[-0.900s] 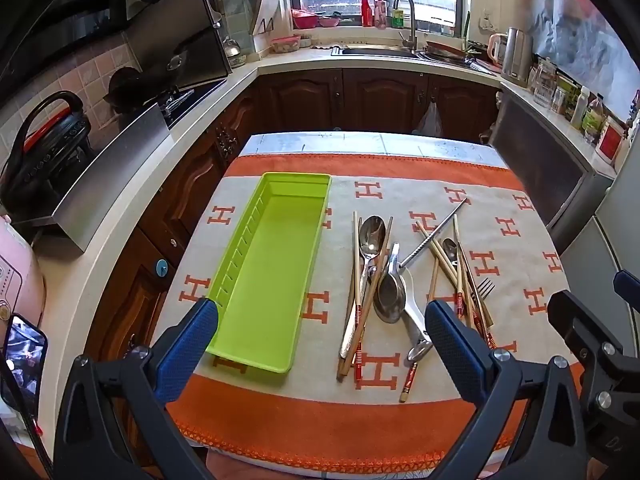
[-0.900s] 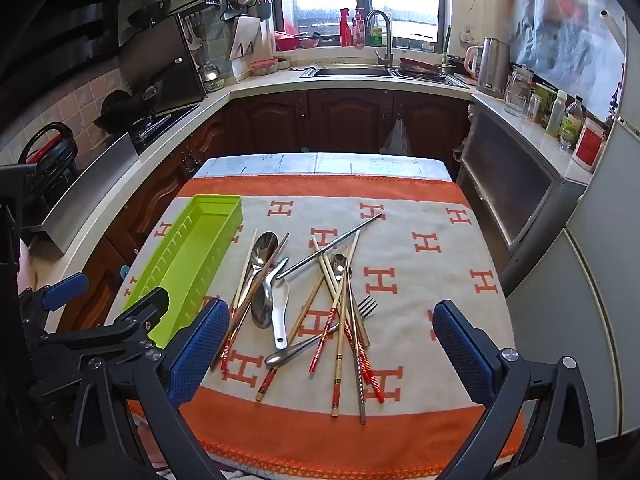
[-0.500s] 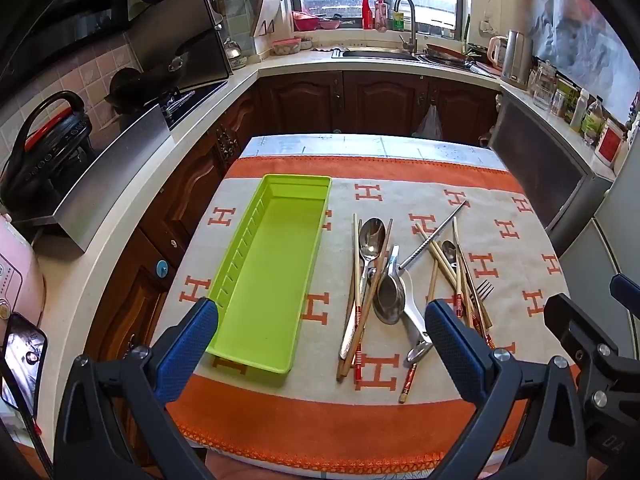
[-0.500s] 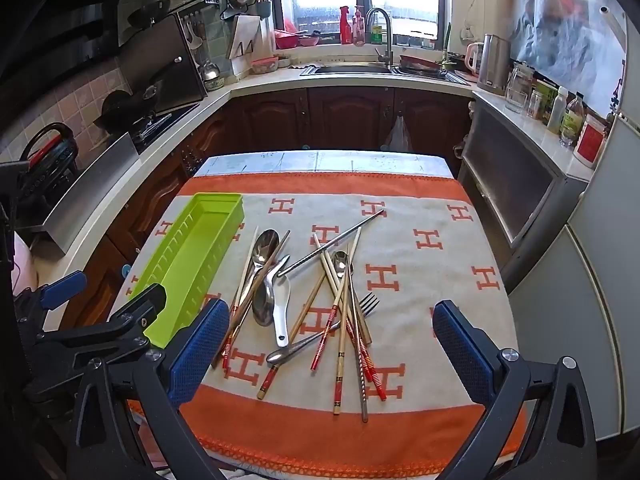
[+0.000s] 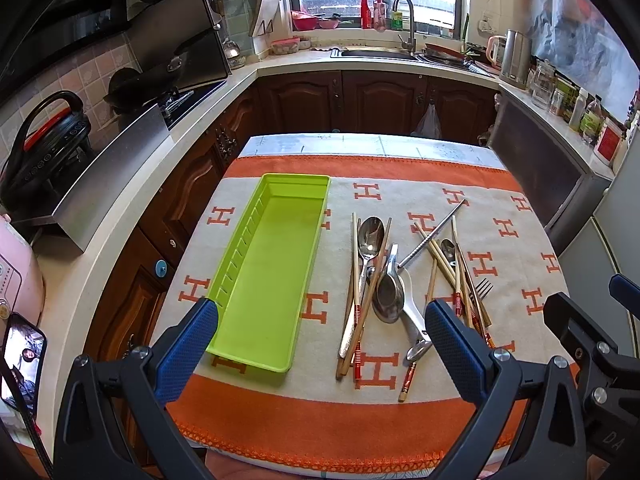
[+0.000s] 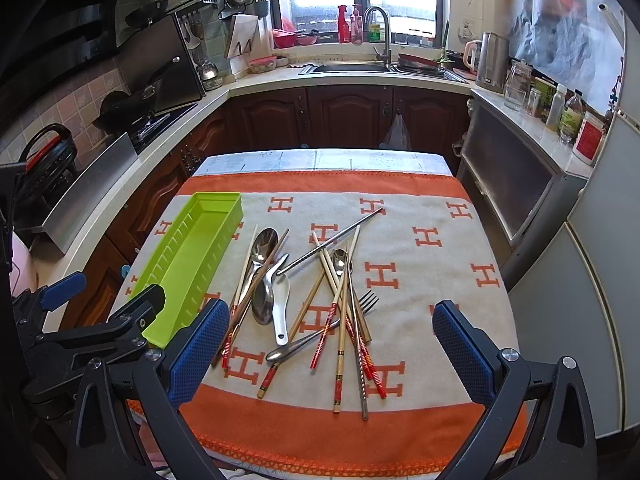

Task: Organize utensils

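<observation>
A lime green tray (image 5: pixel 264 272) lies empty on the left of the orange and beige cloth (image 5: pixel 392 428); it also shows in the right wrist view (image 6: pixel 192 256). To its right lies a heap of utensils: metal spoons (image 5: pixel 370 236), a white spoon (image 6: pixel 280 300), a fork (image 6: pixel 366 302), wooden chopsticks (image 6: pixel 340 320) and a metal chopstick (image 6: pixel 332 242). My left gripper (image 5: pixel 320 328) is open and empty above the table's near edge, in front of the tray. My right gripper (image 6: pixel 332 336) is open and empty above the near end of the heap.
The table stands in a kitchen with dark wood cabinets (image 5: pixel 360 100) around it. A stove and pans (image 5: pixel 160 84) are on the left counter, a sink (image 5: pixel 376 54) at the back, bottles and jars (image 5: pixel 576 104) on the right counter. A fridge (image 6: pixel 592 280) stands at right.
Both grippers have shifted slightly; the table sits a touch lower and nearer in view. Nothing on the table has moved and both grippers stay open.
</observation>
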`<state>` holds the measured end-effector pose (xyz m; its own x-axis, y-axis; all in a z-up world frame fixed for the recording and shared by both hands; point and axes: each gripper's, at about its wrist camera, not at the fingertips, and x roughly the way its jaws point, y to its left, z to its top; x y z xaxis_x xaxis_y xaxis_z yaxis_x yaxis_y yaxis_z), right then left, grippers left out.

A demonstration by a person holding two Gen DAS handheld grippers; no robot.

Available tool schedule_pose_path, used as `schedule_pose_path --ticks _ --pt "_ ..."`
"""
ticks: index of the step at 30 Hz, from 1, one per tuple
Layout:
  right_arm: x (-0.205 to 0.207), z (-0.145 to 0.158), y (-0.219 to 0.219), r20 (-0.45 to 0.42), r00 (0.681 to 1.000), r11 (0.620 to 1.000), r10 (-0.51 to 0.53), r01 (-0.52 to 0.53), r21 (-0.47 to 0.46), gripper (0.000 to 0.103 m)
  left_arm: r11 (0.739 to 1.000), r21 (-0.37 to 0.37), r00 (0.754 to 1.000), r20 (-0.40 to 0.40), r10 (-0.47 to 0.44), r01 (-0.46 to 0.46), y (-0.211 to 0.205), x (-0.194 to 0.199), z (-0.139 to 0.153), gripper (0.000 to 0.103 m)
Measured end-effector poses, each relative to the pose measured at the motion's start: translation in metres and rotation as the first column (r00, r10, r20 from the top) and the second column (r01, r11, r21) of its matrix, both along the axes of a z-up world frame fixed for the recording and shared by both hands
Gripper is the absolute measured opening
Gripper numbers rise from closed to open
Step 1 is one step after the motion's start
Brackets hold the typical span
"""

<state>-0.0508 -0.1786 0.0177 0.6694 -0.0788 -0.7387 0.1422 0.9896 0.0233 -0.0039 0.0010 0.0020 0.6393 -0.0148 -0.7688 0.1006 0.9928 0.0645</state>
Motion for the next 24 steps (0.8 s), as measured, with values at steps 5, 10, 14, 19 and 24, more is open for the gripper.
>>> schedule_pose_path --ticks 5,10,14,19,24 --pt "-0.0003 -0.0002 -0.0004 -0.001 1.0 1.0 0.001 -0.001 0.0 0.103 1.0 -0.001 1.0 -0.008 -0.001 0.001 -0.0016 0.0005 -0.0017 0.102" --pt "-0.0002 -0.0005 -0.0012 -0.002 1.0 1.0 -0.001 0.001 0.002 0.103 1.0 -0.003 1.0 -0.011 -0.002 0.002 -0.0021 0.0007 -0.0025 0.102" --pt "0.0 -0.001 -0.002 -0.004 1.0 1.0 0.0 0.0 0.004 0.103 1.0 -0.004 1.0 -0.013 -0.003 0.003 -0.0022 0.0002 -0.0032 0.102" --pt "0.0003 -0.0012 -0.0019 -0.004 1.0 1.0 0.001 -0.001 0.005 0.103 1.0 -0.005 1.0 -0.014 -0.004 0.004 -0.0017 0.0004 -0.0037 0.102" --pt "0.0008 -0.0017 -0.002 -0.005 1.0 1.0 0.0 0.0 0.006 0.103 1.0 -0.002 1.0 -0.015 -0.005 0.005 -0.0023 -0.0003 -0.0051 0.102"
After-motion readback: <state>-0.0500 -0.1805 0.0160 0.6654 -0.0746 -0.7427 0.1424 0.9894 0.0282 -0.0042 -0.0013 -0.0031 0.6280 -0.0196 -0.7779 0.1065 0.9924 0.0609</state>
